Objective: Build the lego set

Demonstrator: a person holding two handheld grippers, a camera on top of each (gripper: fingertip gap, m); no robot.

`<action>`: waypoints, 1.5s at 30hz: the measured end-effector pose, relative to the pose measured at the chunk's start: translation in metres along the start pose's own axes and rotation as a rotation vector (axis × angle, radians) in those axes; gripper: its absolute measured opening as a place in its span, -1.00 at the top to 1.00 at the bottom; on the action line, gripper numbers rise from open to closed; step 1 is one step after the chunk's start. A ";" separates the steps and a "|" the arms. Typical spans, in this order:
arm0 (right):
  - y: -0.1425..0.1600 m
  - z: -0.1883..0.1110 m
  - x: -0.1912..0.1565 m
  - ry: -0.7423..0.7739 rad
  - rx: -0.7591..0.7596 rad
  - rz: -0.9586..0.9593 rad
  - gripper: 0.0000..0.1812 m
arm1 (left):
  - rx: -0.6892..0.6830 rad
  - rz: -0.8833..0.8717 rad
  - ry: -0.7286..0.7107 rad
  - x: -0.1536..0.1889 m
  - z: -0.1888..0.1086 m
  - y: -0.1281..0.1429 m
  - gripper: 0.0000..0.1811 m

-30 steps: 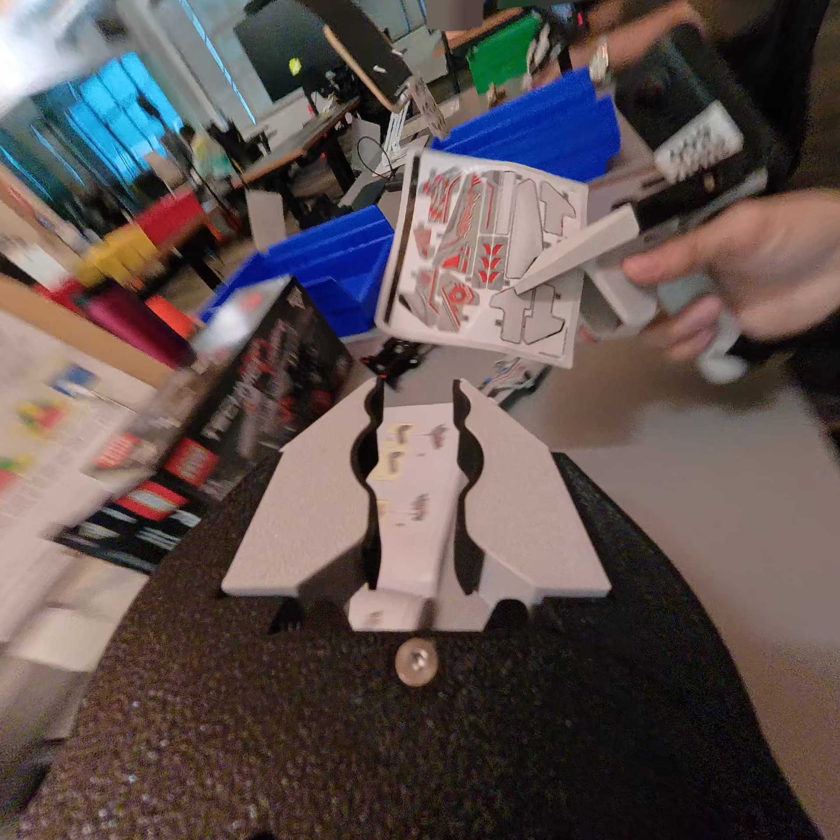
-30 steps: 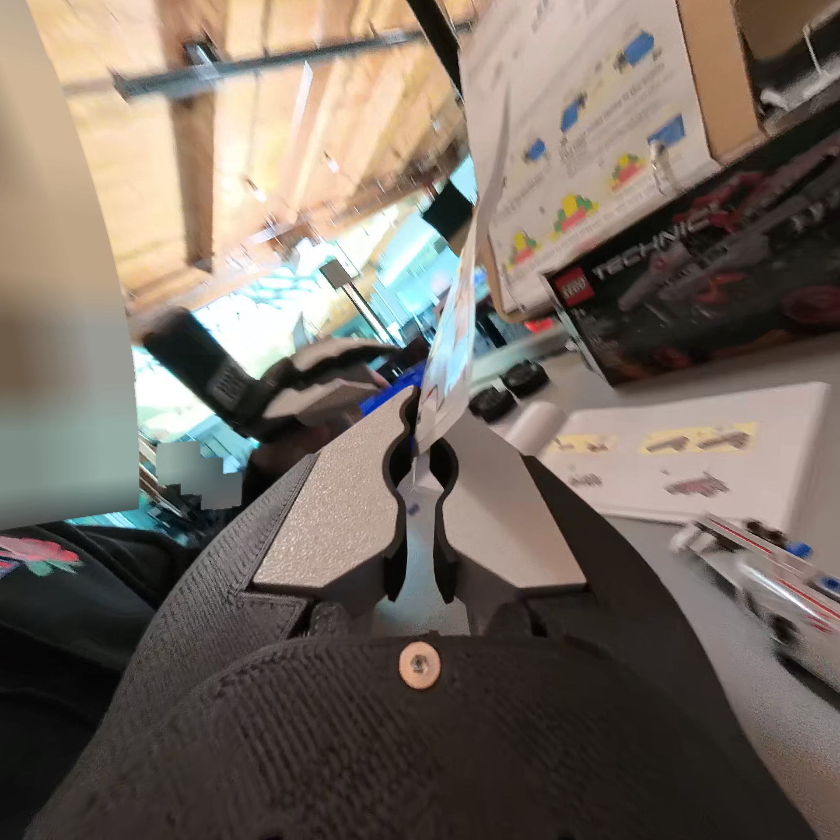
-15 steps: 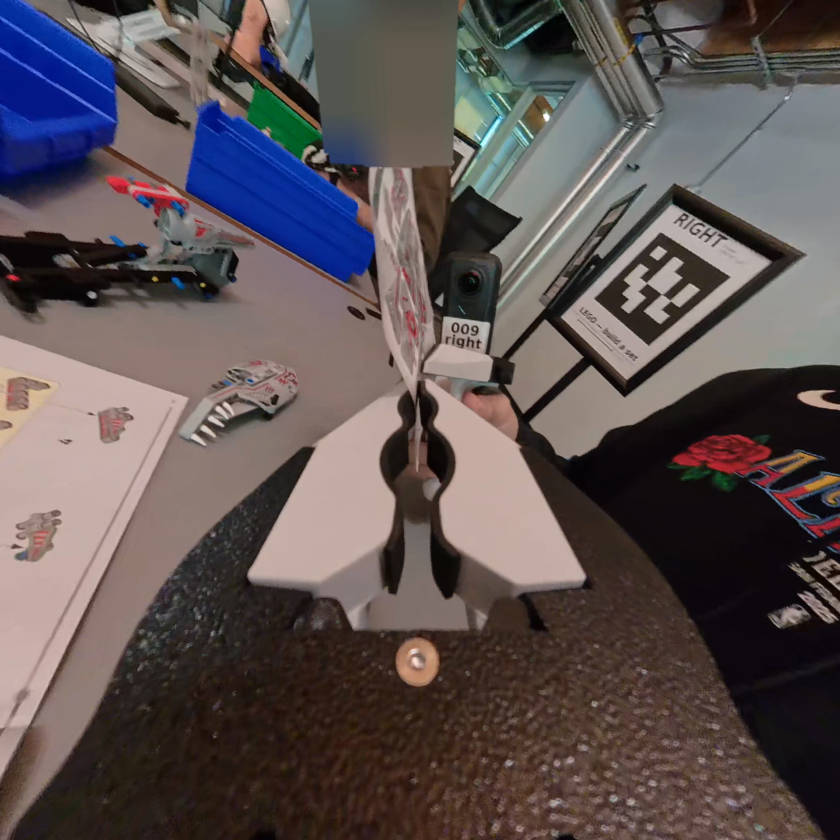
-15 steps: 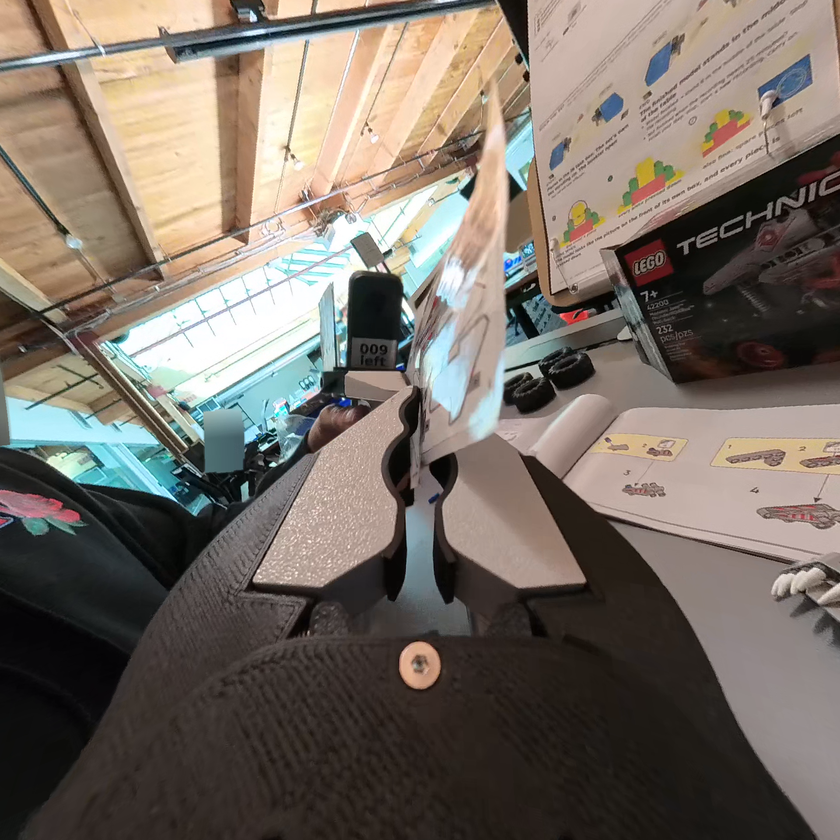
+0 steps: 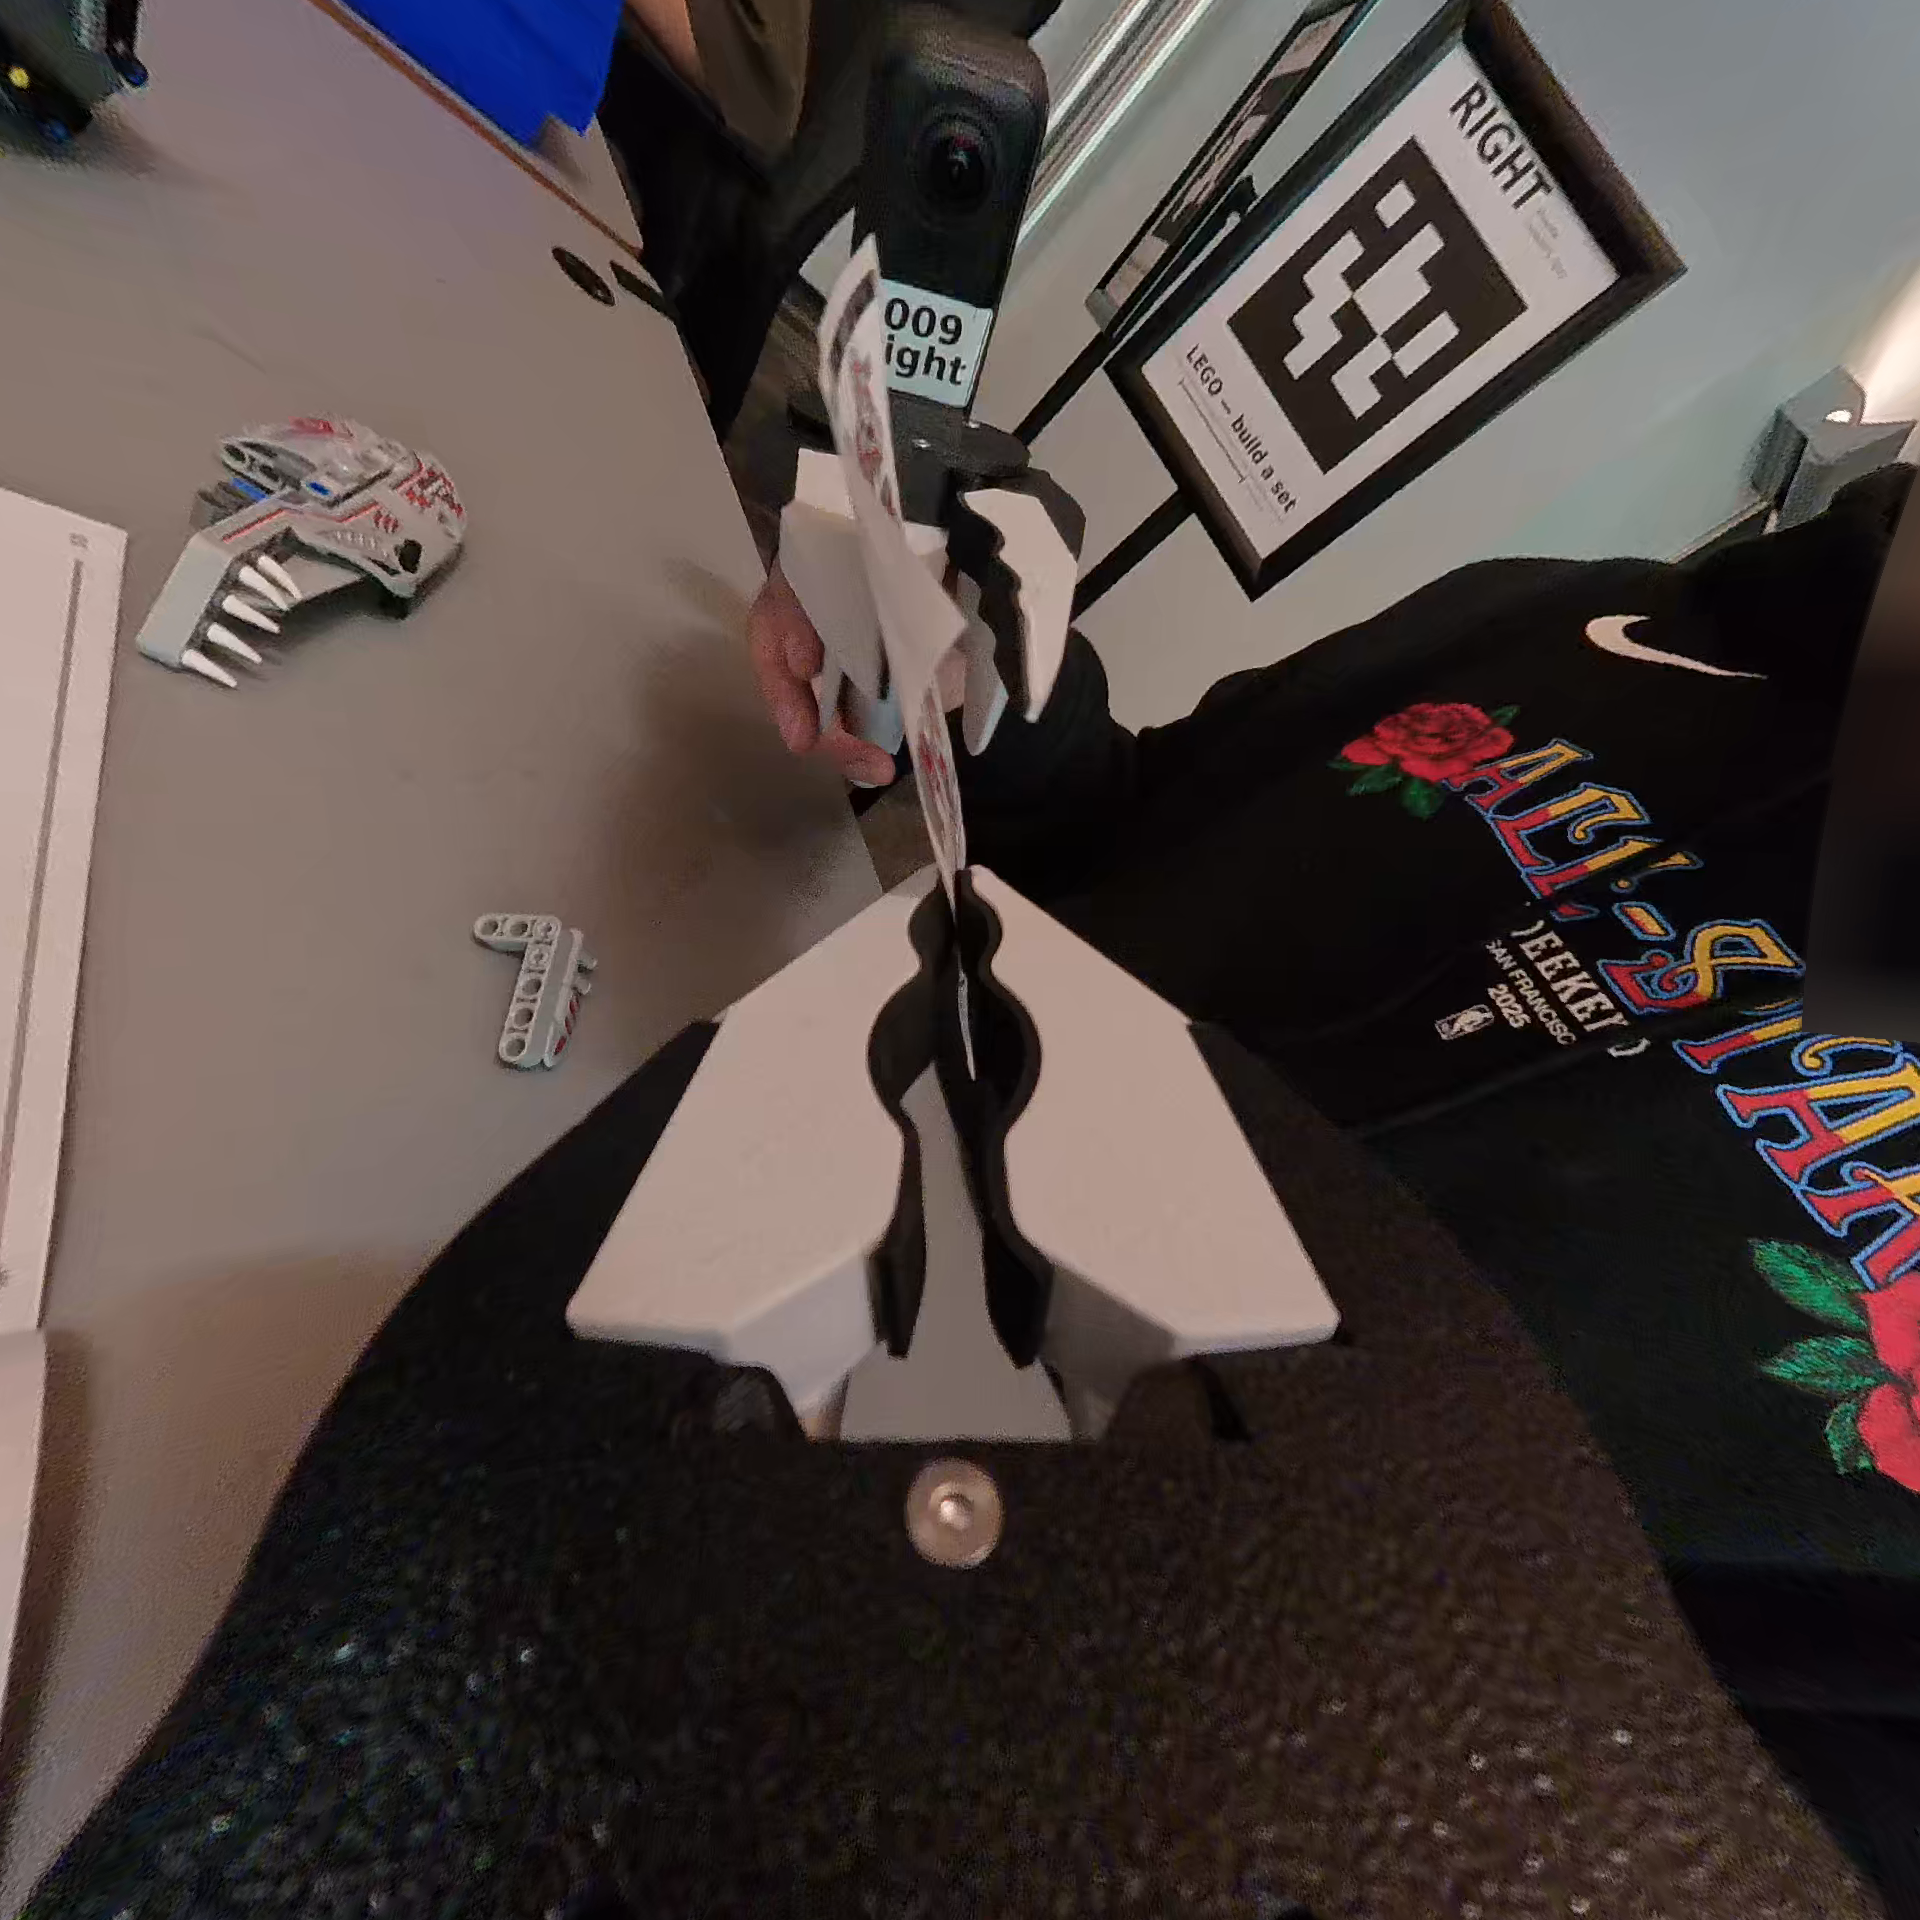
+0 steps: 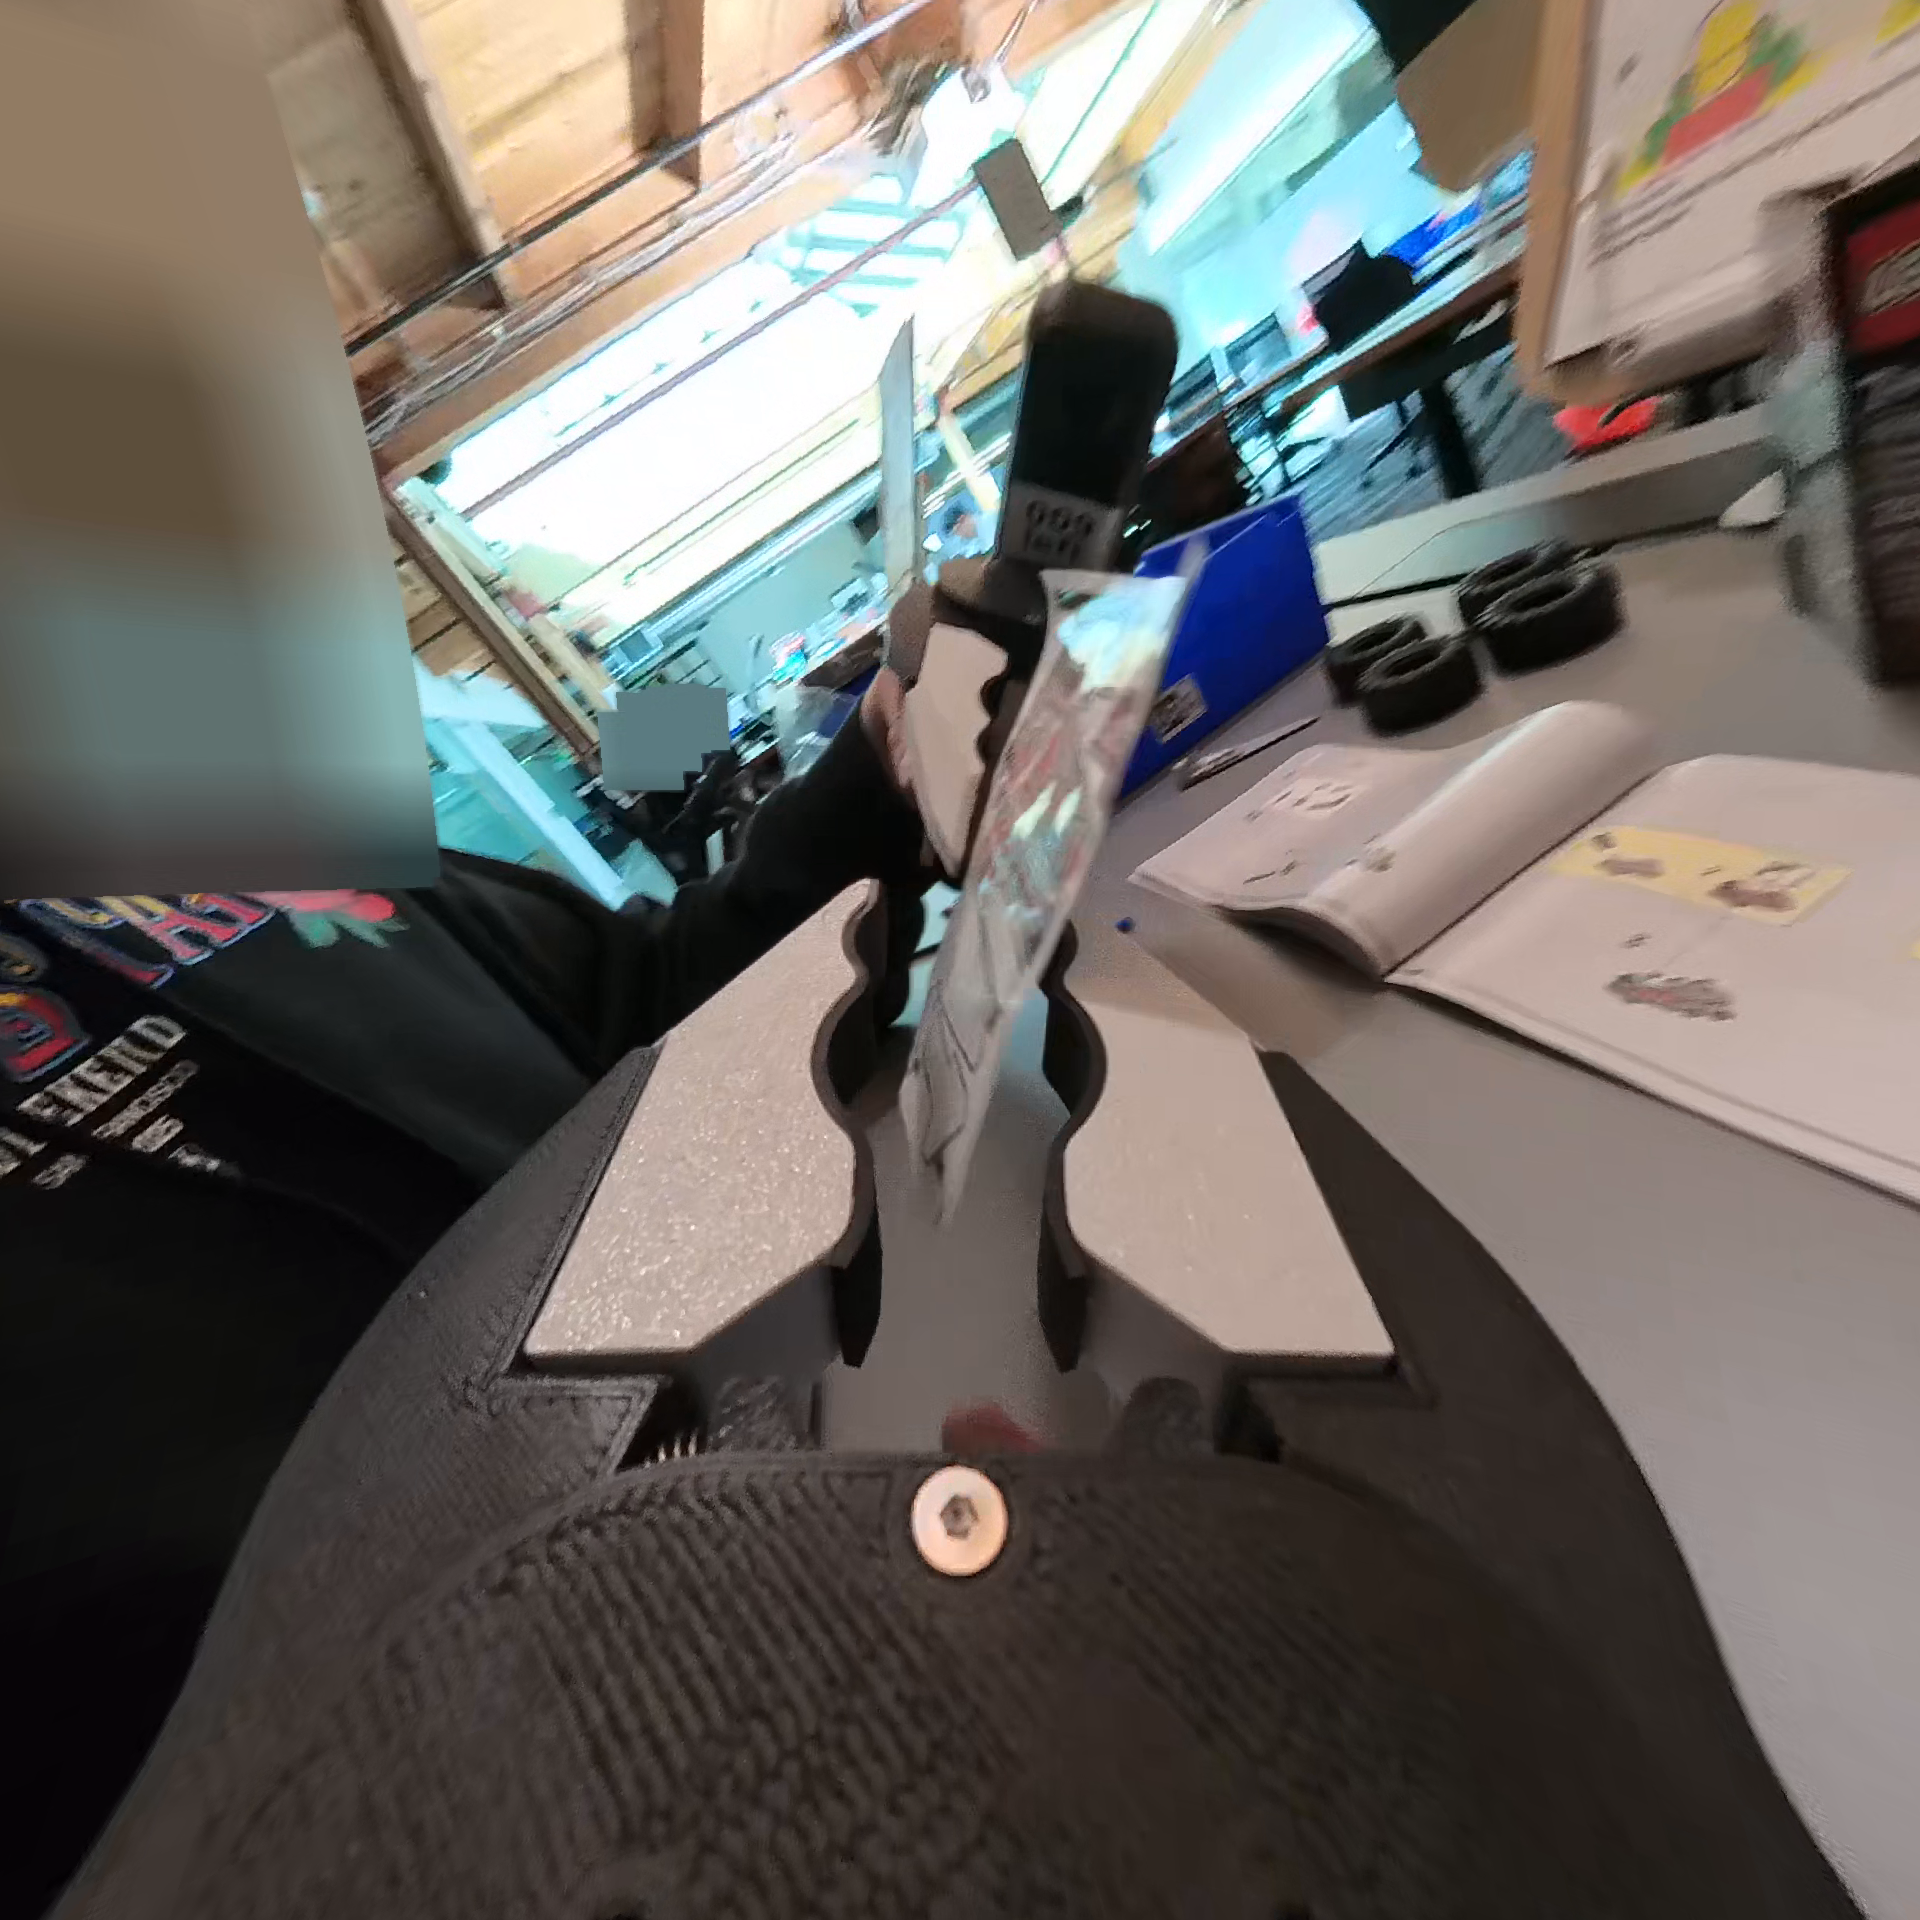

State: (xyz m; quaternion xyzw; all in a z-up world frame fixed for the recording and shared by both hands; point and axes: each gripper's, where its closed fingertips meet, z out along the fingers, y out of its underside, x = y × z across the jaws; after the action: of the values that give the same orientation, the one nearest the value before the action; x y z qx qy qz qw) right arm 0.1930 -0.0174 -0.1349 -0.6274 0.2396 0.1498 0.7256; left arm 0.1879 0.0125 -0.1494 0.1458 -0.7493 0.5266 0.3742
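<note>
My left gripper (image 5: pixel 954 883) is shut on the lower edge of a sticker sheet (image 5: pixel 883 540) printed with red and grey decals, and holds it up in the air edge-on. My right gripper (image 6: pixel 961 925) is open. The sticker sheet (image 6: pixel 1049 810) stands between its spread fingers with a gap on both sides. In the left wrist view the right gripper (image 5: pixel 925 717) faces me with its fingers apart around the sheet. In the right wrist view the left gripper (image 6: pixel 961 852) pinches the sheet just beyond my fingertips.
On the grey table (image 5: pixel 364 790) lie a grey toothed lego assembly (image 5: pixel 312 530) and a small grey L-shaped beam (image 5: pixel 535 987). An open instruction booklet (image 6: pixel 1558 914), black tyres (image 6: pixel 1475 634), a blue bin (image 6: pixel 1236 623) and a person's black sweatshirt (image 5: pixel 1455 935) are close by. Spacing between my two grippers at the tips: around 4 centimeters.
The left gripper shut on the sticker sheet that the right gripper held. The right gripper has since opened and let go, so the sheet now hangs from the left gripper alone.
</note>
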 end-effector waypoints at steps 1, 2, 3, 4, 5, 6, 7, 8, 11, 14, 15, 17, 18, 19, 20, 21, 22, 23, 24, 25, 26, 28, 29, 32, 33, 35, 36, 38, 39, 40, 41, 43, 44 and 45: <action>0.005 0.004 -0.003 -0.025 -0.020 0.010 0.74 | -0.015 -0.002 0.006 0.001 0.000 0.003 1.00; 0.007 0.007 -0.005 -0.039 -0.024 0.009 0.83 | -0.030 -0.004 0.010 0.001 0.000 0.006 1.00; 0.006 0.008 -0.006 -0.043 -0.010 0.005 0.92 | -0.047 -0.003 0.001 0.000 0.000 0.009 1.00; 0.005 0.009 -0.005 -0.043 0.004 0.009 1.00 | -0.059 0.001 -0.010 -0.001 0.000 0.011 1.00; 0.005 0.009 -0.005 -0.047 0.009 0.018 1.00 | -0.058 0.004 -0.019 -0.002 -0.001 0.011 1.00; 0.005 0.010 -0.006 -0.056 0.011 0.026 1.00 | -0.053 0.003 -0.036 -0.004 -0.002 0.010 1.00; 0.007 0.011 -0.007 -0.061 0.005 0.035 1.00 | -0.048 0.005 -0.061 -0.007 -0.003 0.009 1.00; 0.009 0.012 -0.006 -0.055 0.000 0.047 1.00 | -0.039 0.014 -0.095 -0.011 -0.004 0.007 1.00; 0.000 0.010 0.002 -0.026 0.076 0.109 1.00 | 0.017 0.065 -0.201 -0.019 -0.008 -0.005 0.94; -0.015 0.003 0.018 0.013 0.237 0.253 1.00 | 0.096 0.176 -0.416 -0.032 -0.024 -0.026 0.82; -0.017 0.001 0.025 0.031 0.278 0.298 1.00 | 0.111 0.248 -0.514 -0.035 -0.032 -0.033 0.78; -0.019 -0.003 0.034 0.042 0.349 0.372 1.00 | 0.078 0.410 -0.755 -0.039 -0.049 -0.042 0.70; -0.019 -0.004 0.036 0.040 0.368 0.405 1.00 | 0.044 0.505 -0.848 -0.036 -0.055 -0.045 0.66; -0.018 -0.003 0.038 0.037 0.378 0.431 1.00 | 0.016 0.601 -0.901 -0.030 -0.055 -0.048 0.66; -0.016 -0.001 0.037 0.023 0.384 0.450 1.00 | -0.002 0.664 -0.938 -0.026 -0.053 -0.048 0.66; -0.015 0.002 0.034 -0.003 0.378 0.462 1.00 | -0.011 0.670 -0.969 -0.027 -0.051 -0.047 0.61; -0.013 0.005 0.029 -0.028 0.359 0.463 1.00 | -0.020 0.625 -0.958 -0.031 -0.045 -0.042 0.45; -0.009 0.008 0.024 -0.039 0.334 0.451 1.00 | -0.032 0.546 -0.876 -0.032 -0.034 -0.033 0.39; -0.005 0.009 0.019 -0.042 0.310 0.430 1.00 | -0.029 0.452 -0.757 -0.028 -0.020 -0.023 0.49; -0.002 0.010 0.014 -0.047 0.296 0.406 1.00 | -0.011 0.365 -0.644 -0.023 -0.009 -0.016 0.60; 0.000 0.008 0.009 -0.051 0.289 0.388 1.00 | 0.002 0.301 -0.561 -0.018 -0.001 -0.010 0.70; 0.009 0.005 0.004 -0.030 0.262 0.354 1.00 | -0.001 0.261 -0.464 -0.013 0.007 0.003 0.91; 0.014 0.004 0.002 -0.021 0.244 0.329 1.00 | -0.001 0.260 -0.436 -0.012 0.010 0.008 0.97; 0.025 0.000 0.000 -0.020 0.222 0.291 0.91 | 0.020 0.192 -0.330 -0.008 0.017 0.022 1.00; 0.026 -0.001 -0.001 -0.033 0.221 0.288 0.87 | 0.037 0.147 -0.298 -0.009 0.017 0.025 1.00; 0.031 -0.001 0.000 -0.040 0.192 0.273 0.86 | 0.090 0.053 -0.231 -0.011 0.015 0.026 1.00; 0.033 -0.001 0.001 -0.040 0.168 0.257 0.87 | 0.119 0.013 -0.197 -0.011 0.013 0.026 1.00; 0.039 0.001 0.003 -0.041 0.115 0.229 0.91 | 0.166 -0.046 -0.149 -0.011 0.007 0.025 1.00; 0.040 0.002 0.003 -0.046 0.089 0.215 0.93 | 0.173 -0.064 -0.135 -0.012 0.005 0.026 1.00; 0.041 0.003 0.003 -0.050 0.066 0.198 0.96 | 0.169 -0.076 -0.127 -0.013 0.004 0.029 1.00; 0.041 0.004 0.004 -0.049 0.046 0.182 0.96 | 0.157 -0.082 -0.116 -0.012 0.005 0.031 1.00; 0.041 0.006 0.006 -0.055 0.020 0.173 0.96 | 0.118 -0.087 -0.105 -0.010 0.006 0.037 1.00; 0.042 0.006 0.006 -0.062 0.008 0.181 0.96 | 0.098 -0.088 -0.108 -0.011 0.007 0.040 1.00; 0.044 0.007 0.005 -0.075 -0.004 0.190 0.96 | 0.087 -0.089 -0.118 -0.012 0.008 0.041 1.00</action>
State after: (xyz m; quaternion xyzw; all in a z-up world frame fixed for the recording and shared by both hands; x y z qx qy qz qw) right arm 0.1761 -0.0034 -0.1736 -0.5973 0.2704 0.2418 0.7153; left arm 0.1679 0.0195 -0.1870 0.2261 -0.7391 0.5320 0.3457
